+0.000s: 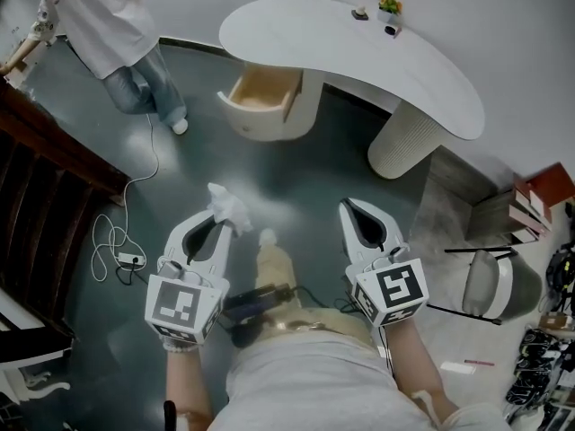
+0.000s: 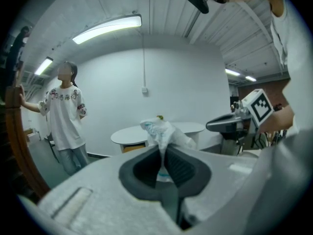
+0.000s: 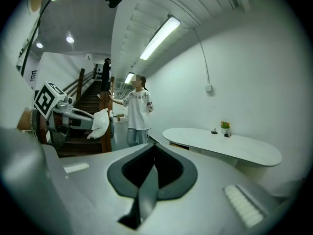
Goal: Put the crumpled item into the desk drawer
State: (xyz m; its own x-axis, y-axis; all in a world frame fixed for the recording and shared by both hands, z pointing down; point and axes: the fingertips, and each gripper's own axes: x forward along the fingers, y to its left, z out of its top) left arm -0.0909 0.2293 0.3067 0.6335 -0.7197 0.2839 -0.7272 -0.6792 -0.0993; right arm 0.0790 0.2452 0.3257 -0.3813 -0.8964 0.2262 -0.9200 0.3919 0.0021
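Room: grey floor (image 1: 296,173), white curved counter (image 1: 296,25) by the far wall, well apart from both tools.
Drawer: drawer (image 1: 256,122) under the counter's left end, already pulled open; inside looks bare.
Left: left hand-held gripper (image 1: 222,218) clamped on the crumpled item (image 1: 229,205), a white wad pinched at its lower end, held over the floor.
Right: right hand-held gripper (image 1: 350,206) jaws together, nothing between them.
Progress: pick done, drawer open. Left to do: carry to the counter, drop into the drawer.
Orientation: wad sticks out past the jaw tips, long axis roughly along the jaws, free end toward the counter. Near upright in the left gripper view, leaning slightly left.
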